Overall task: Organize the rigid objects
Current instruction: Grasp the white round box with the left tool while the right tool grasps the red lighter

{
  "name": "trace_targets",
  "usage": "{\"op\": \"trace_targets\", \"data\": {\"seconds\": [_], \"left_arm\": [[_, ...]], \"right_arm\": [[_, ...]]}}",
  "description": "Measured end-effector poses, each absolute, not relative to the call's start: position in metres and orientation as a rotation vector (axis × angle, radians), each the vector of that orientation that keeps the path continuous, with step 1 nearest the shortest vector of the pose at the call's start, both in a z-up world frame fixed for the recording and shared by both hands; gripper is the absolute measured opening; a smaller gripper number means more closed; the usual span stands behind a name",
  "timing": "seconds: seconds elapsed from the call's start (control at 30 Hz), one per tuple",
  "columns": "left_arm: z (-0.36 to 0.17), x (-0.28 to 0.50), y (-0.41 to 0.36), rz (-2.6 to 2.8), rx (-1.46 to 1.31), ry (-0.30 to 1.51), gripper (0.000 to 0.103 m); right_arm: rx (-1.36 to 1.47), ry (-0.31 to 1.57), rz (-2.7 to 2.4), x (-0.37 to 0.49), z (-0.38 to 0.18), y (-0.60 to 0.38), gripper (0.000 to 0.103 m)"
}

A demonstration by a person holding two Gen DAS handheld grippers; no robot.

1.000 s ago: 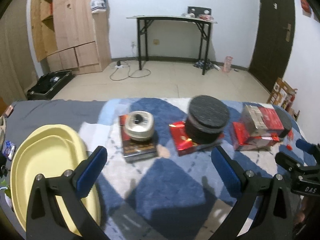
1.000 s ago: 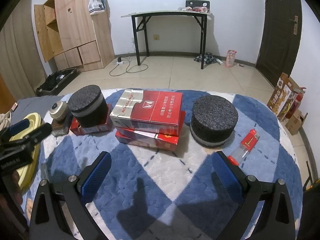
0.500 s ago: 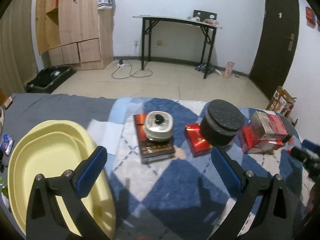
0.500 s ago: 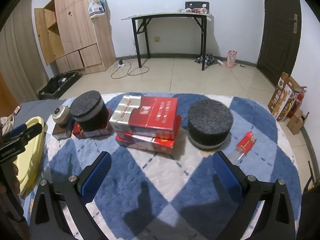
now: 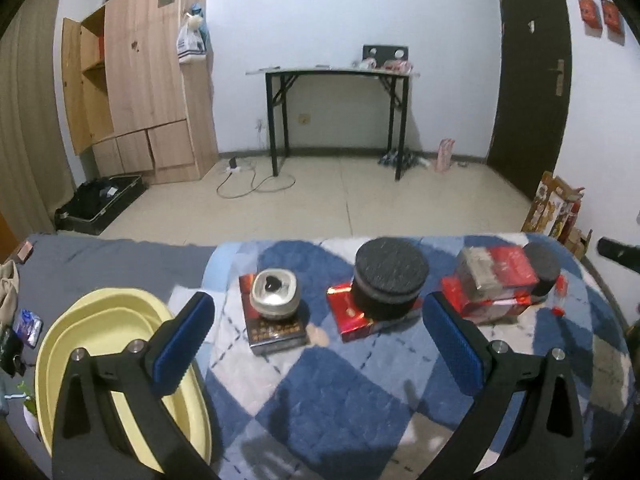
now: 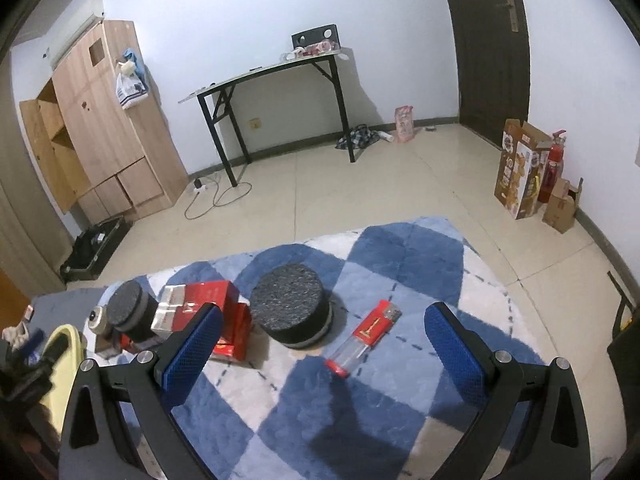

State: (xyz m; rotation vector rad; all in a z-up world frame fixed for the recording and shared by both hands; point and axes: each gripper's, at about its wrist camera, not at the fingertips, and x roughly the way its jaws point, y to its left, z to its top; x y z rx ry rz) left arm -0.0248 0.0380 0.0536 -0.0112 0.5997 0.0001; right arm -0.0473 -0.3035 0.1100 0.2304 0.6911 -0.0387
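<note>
On the blue-and-white quilt a silver tin rests on a dark box. A black foam puck sits on a red box. Stacked red cartons lie further right. My left gripper hangs open above the quilt, in front of these. In the right wrist view a second black puck and a red lighter lie ahead of my open right gripper. The red cartons sit to its left. Neither gripper holds anything.
A yellow oval basin lies at the left on the grey sheet, also seen as the basin in the right wrist view. Small items lie at the far left edge. Beyond the bed are tiled floor, a black table and a wardrobe.
Both grippers have drawn back and risen from the objects, which now look smaller. The right view has swung rightward, so the lighter and second puck sit central. Nothing was grasped.
</note>
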Motion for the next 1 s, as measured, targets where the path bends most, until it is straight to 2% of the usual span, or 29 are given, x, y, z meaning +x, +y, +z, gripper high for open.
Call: {"op": "trace_targets", "data": {"seconds": [0.17, 0.33, 0.53, 1.0], "left_arm": [[0.040, -0.012, 0.043, -0.007, -0.035, 0.647, 0.103], [0.025, -0.007, 0.042, 0.002, 0.018, 0.684, 0.103], [0.019, -0.005, 0.040, -0.022, 0.002, 0.705, 0.103], [0.019, 0.015, 0.052, -0.025, 0.059, 0.758, 0.103]], "right_arm": [[0.202, 0.713, -0.024, -0.032, 0.095, -0.314, 0.103], [0.114, 0.772, 0.086, -0.003, 0.050, -0.343, 0.103], [0.121, 0.774, 0.211, 0.013, 0.022, -0.353, 0.103], [-0.176, 0.785, 0.216, 0.037, 0.006, -0.312, 0.103]]}}
